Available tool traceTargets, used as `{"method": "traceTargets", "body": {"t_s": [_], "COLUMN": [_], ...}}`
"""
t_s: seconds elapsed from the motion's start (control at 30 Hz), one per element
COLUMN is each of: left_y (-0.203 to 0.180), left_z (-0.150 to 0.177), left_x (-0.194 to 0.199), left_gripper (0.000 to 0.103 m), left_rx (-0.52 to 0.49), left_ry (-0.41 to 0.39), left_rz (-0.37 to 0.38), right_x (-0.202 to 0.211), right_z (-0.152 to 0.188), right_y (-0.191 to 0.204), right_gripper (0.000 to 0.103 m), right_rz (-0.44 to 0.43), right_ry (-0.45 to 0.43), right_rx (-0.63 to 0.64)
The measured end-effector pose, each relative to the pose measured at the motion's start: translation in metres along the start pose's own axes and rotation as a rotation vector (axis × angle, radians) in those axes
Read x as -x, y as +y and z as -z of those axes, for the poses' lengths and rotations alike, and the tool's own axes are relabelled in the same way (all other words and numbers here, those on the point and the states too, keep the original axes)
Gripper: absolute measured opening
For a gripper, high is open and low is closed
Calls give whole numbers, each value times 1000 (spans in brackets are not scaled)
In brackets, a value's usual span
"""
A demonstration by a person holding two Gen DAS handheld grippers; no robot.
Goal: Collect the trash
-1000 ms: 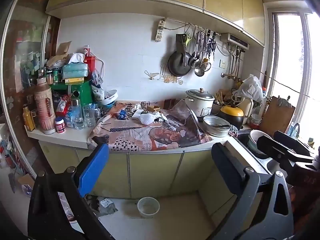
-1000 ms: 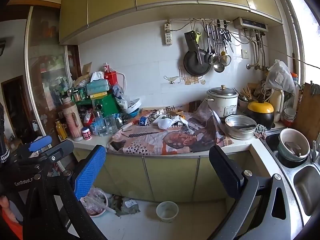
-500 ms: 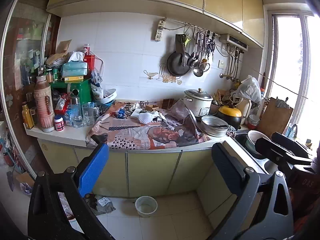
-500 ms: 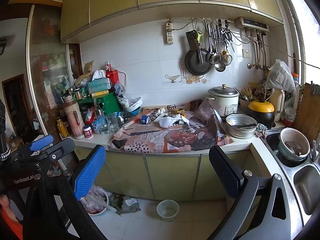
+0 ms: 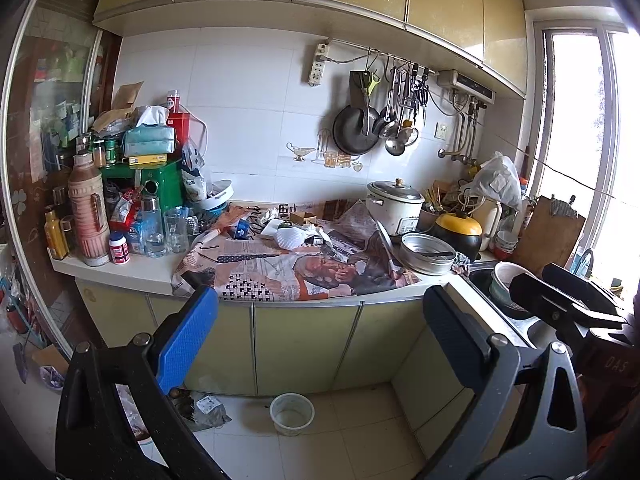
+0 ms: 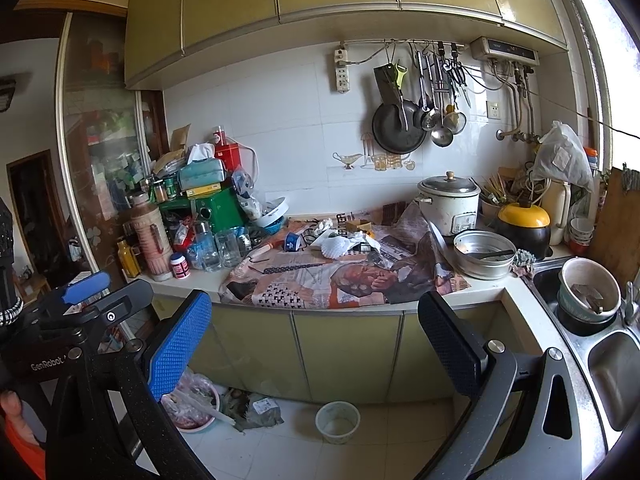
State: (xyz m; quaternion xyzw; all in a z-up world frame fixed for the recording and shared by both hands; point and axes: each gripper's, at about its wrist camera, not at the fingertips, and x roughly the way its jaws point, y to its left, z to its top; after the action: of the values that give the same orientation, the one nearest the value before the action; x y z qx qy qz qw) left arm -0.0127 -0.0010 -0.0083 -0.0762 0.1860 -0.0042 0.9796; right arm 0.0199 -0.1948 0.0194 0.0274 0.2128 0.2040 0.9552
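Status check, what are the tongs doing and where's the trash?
Left tongs and right tongs open, empty. Crumpled paper on newspaper. Nothing in between.

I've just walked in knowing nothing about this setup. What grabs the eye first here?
Two open grippers fill the foreground, the left gripper and right gripper, each with one blue pad. Behind them a newspaper covers the cluttered counter, strewn with crumpled paper. A black pan hangs on the wall above.

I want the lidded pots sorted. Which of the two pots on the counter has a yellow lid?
The black pot nearest the sink has the yellow lid. The white rice cooker behind the metal bowl has a grey lid with a knob.
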Motion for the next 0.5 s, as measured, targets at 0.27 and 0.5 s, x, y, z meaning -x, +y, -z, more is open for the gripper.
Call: {"method": "traceTargets", "body": {"t_s": [0.27, 0.5], "left_y": [-4, -7], "left_z": [-3, -6], "left_x": [4, 5], "left_gripper": [103, 103], "left_rx": [-6, -7], "left_ry": [-3, -6], "left_rz": [-1, 0], "right_x": [0, 1], "right_z": [-2, -2], "right_y": [1, -1], "right_gripper": [103, 103], "right_rz": [1, -1], "right_ry": [-2, -4], "right_rx": [0, 0]}}
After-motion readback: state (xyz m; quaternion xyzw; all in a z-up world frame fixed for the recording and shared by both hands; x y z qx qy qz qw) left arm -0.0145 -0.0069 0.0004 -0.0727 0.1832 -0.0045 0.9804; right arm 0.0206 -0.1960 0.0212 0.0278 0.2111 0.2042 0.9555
